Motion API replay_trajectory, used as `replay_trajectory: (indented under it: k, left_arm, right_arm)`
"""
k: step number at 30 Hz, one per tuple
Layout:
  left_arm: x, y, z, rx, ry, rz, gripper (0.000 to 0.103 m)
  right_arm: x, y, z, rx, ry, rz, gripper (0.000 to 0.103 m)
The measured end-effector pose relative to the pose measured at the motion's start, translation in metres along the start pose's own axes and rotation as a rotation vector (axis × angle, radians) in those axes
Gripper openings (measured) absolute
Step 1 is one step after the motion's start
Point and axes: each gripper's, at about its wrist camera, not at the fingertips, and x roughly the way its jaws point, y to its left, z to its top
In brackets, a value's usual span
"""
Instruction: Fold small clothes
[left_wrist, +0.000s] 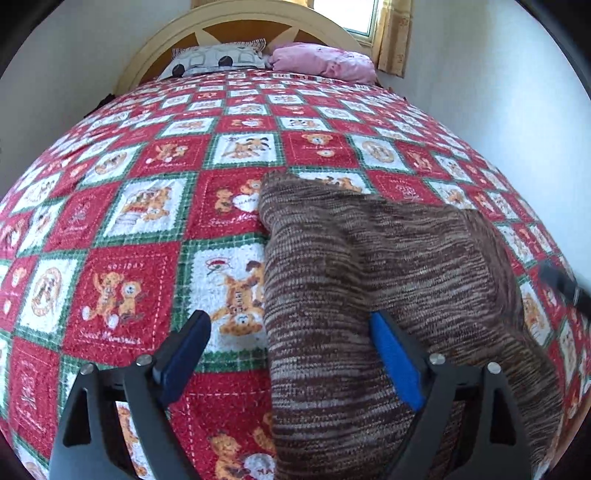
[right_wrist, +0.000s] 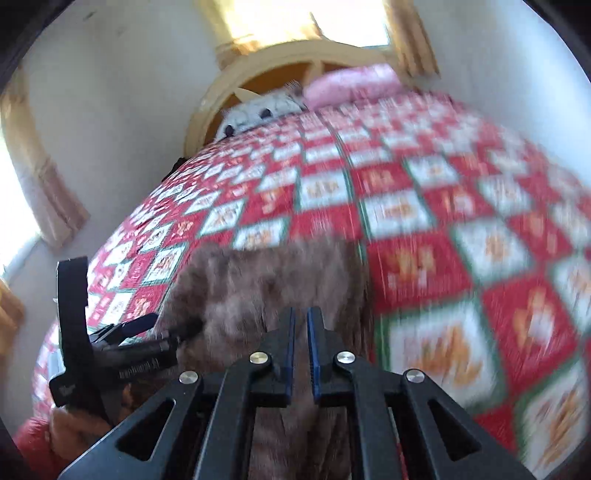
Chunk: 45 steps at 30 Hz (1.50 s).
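So the left gripper (left_wrist: 288, 354) is tipped down toward the bed with its jaws spread wide and nothing pinched in them. The left finger hangs over bare quilt, and the right finger with the blue pad sits over the brown knit garment (left_wrist: 388, 277), whose left edge runs between the two. I can't tell if that finger actually touches the fabric.

The right gripper (right_wrist: 301, 350) also angles down, and its jaws are nearly shut with brown cloth in the narrow slot between the blue pads, so it looks clenched on the garment. That view is heavily smeared, so fine detail there is a wash.

The garment is a striped brown and beige knit lying on the near part of the bed, right of centre in the left view, with a narrower part reaching toward the far end.

The surface is a bed under a red, white and green checked quilt (left_wrist: 129, 258) with teddy bear squares. At the far end there's a cream arched headboard (left_wrist: 236, 18), a patterned grey pillow (left_wrist: 218, 59) on the left and a pink pillow (left_wrist: 325, 62) on the right. White walls, and yellowish curtains (left_wrist: 393, 37) by a bright window.

Nothing else lies on the quilt near the garment.
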Motion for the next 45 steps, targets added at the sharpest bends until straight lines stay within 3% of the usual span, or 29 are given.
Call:
replay_trajectory:
  k: [4, 6, 8, 11, 15, 18, 22, 23, 25, 27, 29, 33, 38, 45]
  left_arm:
    - [-0.001, -0.003, 0.0, 0.014, -0.006, 0.029, 0.092]
    - [0.0, -0.003, 0.0, 0.015, -0.005, 0.04, 0.093]
    - [0.003, -0.004, 0.0, 0.013, 0.003, 0.042, 0.094]
    - [0.004, -0.005, 0.0, 0.02, -0.002, 0.062, 0.097]
    - [0.004, -0.006, -0.001, 0.022, -0.011, 0.076, 0.099]
    - [0.003, -0.004, -0.001, 0.013, -0.017, 0.083, 0.101]
    - [0.005, 0.0, -0.002, -0.012, -0.01, 0.067, 0.102]
    - [0.005, 0.0, -0.002, -0.013, -0.011, 0.066, 0.102]
    - [0.004, 0.0, -0.002, -0.014, -0.013, 0.066, 0.102]
    - [0.005, 0.001, -0.003, -0.02, -0.012, 0.059, 0.102]
    - [0.005, 0.005, -0.004, -0.043, -0.006, 0.037, 0.103]
    - [0.006, 0.013, -0.006, -0.095, 0.0, -0.012, 0.103]
    - [0.005, 0.009, -0.008, -0.087, -0.005, 0.008, 0.103]
    - [0.005, 0.008, -0.008, -0.09, -0.009, 0.021, 0.103]
  right_arm:
    - [0.041, 0.001, 0.033, -0.06, 0.067, 0.008, 0.007]
    - [0.073, -0.01, 0.034, -0.057, 0.117, -0.068, 0.007]
    - [0.094, -0.025, 0.024, -0.039, 0.116, -0.067, 0.007]
    - [0.093, -0.039, 0.024, 0.035, 0.095, -0.036, 0.007]
    - [0.089, -0.036, 0.023, 0.02, 0.08, -0.06, 0.007]
    - [0.068, -0.031, 0.019, 0.05, 0.039, -0.092, 0.007]
    - [0.025, -0.037, 0.003, 0.143, -0.032, -0.046, 0.008]
    - [0.014, -0.04, -0.004, 0.166, -0.044, -0.044, 0.009]
    - [-0.001, -0.047, -0.018, 0.208, -0.065, -0.052, 0.025]
    - [-0.01, -0.053, -0.029, 0.247, -0.087, -0.058, 0.06]
    - [-0.017, -0.068, -0.042, 0.316, -0.124, -0.067, 0.062]
    - [-0.014, -0.091, -0.054, 0.446, -0.11, 0.0, 0.062]
    - [-0.012, -0.084, -0.052, 0.409, -0.122, 0.073, 0.062]
    - [-0.002, -0.073, -0.05, 0.363, -0.068, 0.097, 0.062]
